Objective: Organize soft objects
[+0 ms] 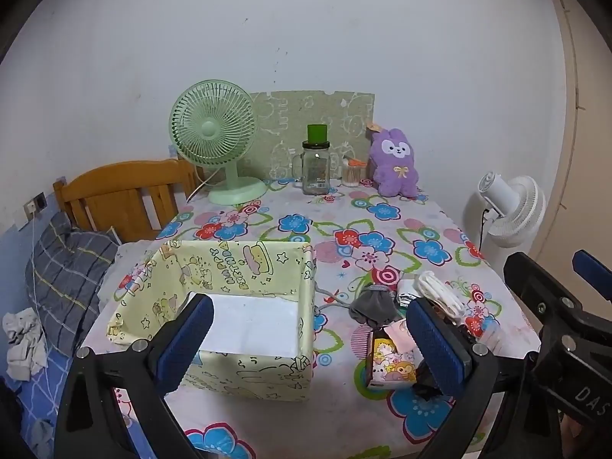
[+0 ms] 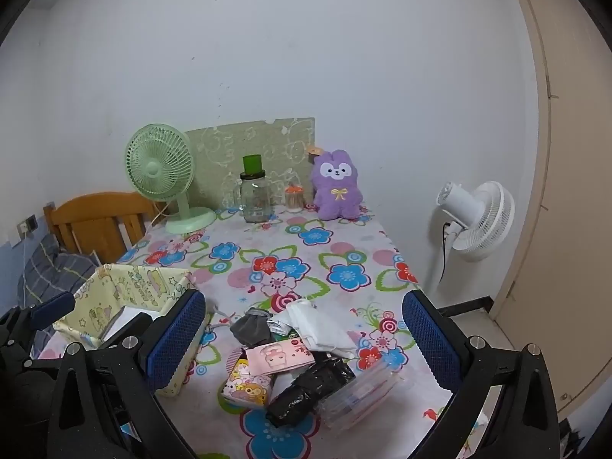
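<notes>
Yellow cartoon-printed fabric covers the storage box (image 1: 244,267), whose inner wall reads "HAPPY BIRTHDAY" in tilted letters; its white floor shows bare. It sits at the near left of the surface (image 1: 382,222), which wears a cloth of blue, red and pink flowers. On the body of the right hand-held gripper (image 1: 550,306), seen at the edge of the left wrist view, the letters "DAS" can be made out.

The soft things lie in a loose heap just right of the box: a grey sock (image 2: 250,327), crumpled white cloth (image 2: 317,325), a black plastic-wrapped bundle (image 2: 306,386), a pink packet with a cartoon face (image 2: 279,357), a small cartoon-animal box (image 2: 248,386) and clear flat packs (image 2: 363,394). The packet's red print is too small to read.

The left hand-held gripper (image 1: 311,348) hangs over the box's near edge, jaws spread wide and holding nothing. The right hand-held gripper (image 2: 302,344) hovers above the heap, jaws equally wide, gripping nothing.

At the far edge stand a green fan (image 2: 160,176), a jar with a green lid (image 2: 254,195) and a purple plush rabbit (image 2: 336,187).
</notes>
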`<state>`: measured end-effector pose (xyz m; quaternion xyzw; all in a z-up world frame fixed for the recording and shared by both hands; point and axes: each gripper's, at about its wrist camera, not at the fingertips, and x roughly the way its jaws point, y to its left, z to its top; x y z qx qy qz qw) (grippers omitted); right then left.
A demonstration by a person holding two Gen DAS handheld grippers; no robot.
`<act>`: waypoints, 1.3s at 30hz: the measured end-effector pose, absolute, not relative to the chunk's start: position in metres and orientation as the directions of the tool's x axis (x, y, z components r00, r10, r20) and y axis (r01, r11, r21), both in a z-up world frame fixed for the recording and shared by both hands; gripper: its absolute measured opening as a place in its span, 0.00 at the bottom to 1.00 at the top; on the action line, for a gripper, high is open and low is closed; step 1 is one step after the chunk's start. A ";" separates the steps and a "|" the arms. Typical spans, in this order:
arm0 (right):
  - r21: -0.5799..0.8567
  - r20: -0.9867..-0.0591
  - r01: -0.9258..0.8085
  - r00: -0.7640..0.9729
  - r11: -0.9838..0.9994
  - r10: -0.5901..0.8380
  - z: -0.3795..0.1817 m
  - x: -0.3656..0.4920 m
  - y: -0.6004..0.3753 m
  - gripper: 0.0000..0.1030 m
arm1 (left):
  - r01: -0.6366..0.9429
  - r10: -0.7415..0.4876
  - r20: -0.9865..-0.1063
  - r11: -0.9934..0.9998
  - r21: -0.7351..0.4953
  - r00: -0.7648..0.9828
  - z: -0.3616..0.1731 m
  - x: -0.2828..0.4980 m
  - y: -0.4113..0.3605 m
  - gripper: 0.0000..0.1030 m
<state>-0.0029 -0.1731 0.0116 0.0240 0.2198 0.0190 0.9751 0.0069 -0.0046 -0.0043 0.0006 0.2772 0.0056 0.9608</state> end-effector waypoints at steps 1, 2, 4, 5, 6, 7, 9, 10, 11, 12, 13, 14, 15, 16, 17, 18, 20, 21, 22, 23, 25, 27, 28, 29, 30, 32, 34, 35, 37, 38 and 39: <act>0.056 -0.428 -0.028 0.902 0.998 0.049 0.012 -0.003 -0.174 1.00 | -0.013 0.014 -0.531 1.000 0.006 0.847 -0.005 0.007 -0.005 0.99; 0.055 -0.429 -0.029 0.902 0.998 0.050 0.012 -0.002 -0.172 1.00 | -0.015 0.016 -0.529 1.000 0.007 0.848 -0.004 0.006 -0.006 0.99; 0.058 -0.430 -0.030 0.901 0.998 0.053 0.012 -0.001 -0.172 1.00 | -0.015 0.015 -0.529 1.000 0.005 0.849 -0.004 0.007 -0.005 0.99; 0.061 -0.429 -0.030 0.902 0.998 0.054 0.010 -0.001 -0.172 1.00 | -0.015 0.015 -0.529 1.000 0.005 0.849 -0.004 0.007 -0.006 0.98; 0.062 -0.428 -0.030 0.902 0.998 0.054 0.010 -0.001 -0.172 1.00 | -0.014 0.016 -0.529 1.000 0.007 0.849 -0.004 0.007 -0.006 0.98; 0.062 -0.428 -0.029 0.902 0.998 0.053 0.010 -0.001 -0.172 1.00 | -0.014 0.016 -0.530 1.000 0.008 0.848 -0.004 0.007 -0.006 0.98; 0.061 -0.428 -0.031 0.902 0.998 0.054 0.010 -0.001 -0.173 1.00 | -0.012 0.015 -0.530 1.000 0.009 0.848 -0.004 0.007 -0.006 0.98; 0.064 -0.428 -0.032 0.902 0.997 0.056 0.010 -0.002 -0.174 1.00 | -0.012 0.015 -0.530 1.000 0.009 0.848 -0.004 0.007 -0.006 0.98; 0.065 -0.428 -0.031 0.902 0.997 0.056 0.009 -0.002 -0.174 1.00 | -0.010 0.013 -0.530 1.000 0.009 0.848 -0.003 0.008 -0.006 0.98; 0.063 -0.428 -0.033 0.902 0.997 0.057 0.009 -0.002 -0.174 1.00 | -0.009 0.012 -0.530 1.000 0.009 0.848 -0.003 0.008 -0.006 0.98; 0.062 -0.428 -0.034 0.902 0.997 0.057 0.009 -0.002 -0.173 1.00 | -0.009 0.012 -0.530 1.000 0.009 0.848 -0.004 0.008 -0.006 0.98; 0.062 -0.429 -0.034 0.902 0.998 0.057 0.009 -0.001 -0.173 1.00 | -0.008 0.011 -0.530 1.000 0.008 0.848 -0.003 0.008 -0.006 0.98; 0.062 -0.428 -0.034 0.902 0.997 0.058 0.009 -0.001 -0.173 1.00 | -0.009 0.012 -0.530 1.000 0.008 0.848 -0.003 0.008 -0.007 0.98; 0.063 -0.428 -0.034 0.902 0.997 0.058 0.009 -0.001 -0.173 1.00 | -0.010 0.013 -0.530 1.000 0.009 0.848 -0.004 0.008 -0.007 0.98; 0.062 -0.427 -0.034 0.902 0.998 0.057 0.009 -0.002 -0.172 1.00 | -0.010 0.013 -0.530 1.000 0.009 0.848 -0.003 0.008 -0.007 0.98; 0.061 -0.427 -0.034 0.903 0.998 0.057 0.009 -0.001 -0.172 1.00 | -0.010 0.014 -0.530 1.000 0.010 0.848 -0.003 0.008 -0.007 0.98; 0.061 -0.427 -0.034 0.903 0.998 0.057 0.009 -0.002 -0.173 1.00 | -0.009 0.013 -0.529 1.000 0.009 0.849 -0.003 0.008 -0.007 0.98; 0.061 -0.426 -0.035 0.903 0.997 0.058 0.009 -0.001 -0.173 1.00 | -0.009 0.013 -0.529 1.000 0.009 0.849 -0.004 0.008 -0.007 0.98; 0.062 -0.428 -0.035 0.902 0.997 0.059 0.010 -0.001 -0.173 1.00 | -0.010 0.013 -0.529 1.000 0.008 0.849 -0.004 0.008 -0.006 0.98; 0.063 -0.428 -0.035 0.902 0.997 0.059 0.009 -0.001 -0.173 1.00 | -0.010 0.013 -0.529 1.000 0.008 0.849 -0.003 0.008 -0.006 0.98; 0.062 -0.428 -0.035 0.902 0.997 0.058 0.009 -0.001 -0.172 1.00 | -0.009 0.012 -0.530 1.000 0.008 0.848 -0.003 0.009 -0.006 0.98; 0.061 -0.427 -0.035 0.902 0.998 0.058 0.009 -0.001 -0.172 1.00 | -0.008 0.010 -0.534 1.000 0.005 0.846 -0.004 0.009 -0.006 0.98; 0.061 -0.428 -0.035 0.902 0.998 0.058 0.009 -0.001 -0.172 1.00 | -0.007 0.008 -0.537 1.000 0.002 0.844 -0.003 0.010 -0.005 0.98; 0.061 -0.427 -0.036 0.902 0.997 0.059 0.009 -0.001 -0.172 1.00 | -0.007 0.006 -0.540 1.000 0.000 0.842 -0.003 0.011 -0.005 0.98; 0.062 -0.427 -0.036 0.902 0.997 0.059 0.009 -0.001 -0.172 1.00 | -0.007 0.006 -0.539 1.000 -0.001 0.842 -0.003 0.011 -0.004 0.98; 0.061 -0.428 -0.038 0.902 0.997 0.061 0.009 -0.001 -0.171 1.00 | -0.009 0.009 -0.537 1.000 0.002 0.844 -0.003 0.011 -0.004 0.98; 0.060 -0.428 -0.039 0.902 0.997 0.061 0.009 -0.001 -0.169 1.00 | -0.011 0.011 -0.532 1.000 0.003 0.847 -0.004 0.010 -0.003 0.98; 0.060 -0.427 -0.039 0.902 0.997 0.061 0.008 -0.002 -0.170 1.00 | -0.011 0.011 -0.529 1.000 0.003 0.848 -0.004 0.010 -0.003 0.98; 0.059 -0.426 -0.040 0.903 0.997 0.062 0.009 -0.001 -0.169 1.00 | -0.011 0.009 -0.528 1.000 0.001 0.849 -0.005 0.009 -0.002 0.98; 0.059 -0.425 -0.040 0.903 0.997 0.061 0.009 -0.002 -0.169 1.00 | -0.010 0.009 -0.526 1.000 0.000 0.850 -0.005 0.010 -0.002 0.98; 0.058 -0.424 -0.040 0.904 0.998 0.061 0.009 -0.002 -0.168 1.00 | -0.010 0.009 -0.525 1.000 0.000 0.851 -0.006 0.008 -0.002 0.98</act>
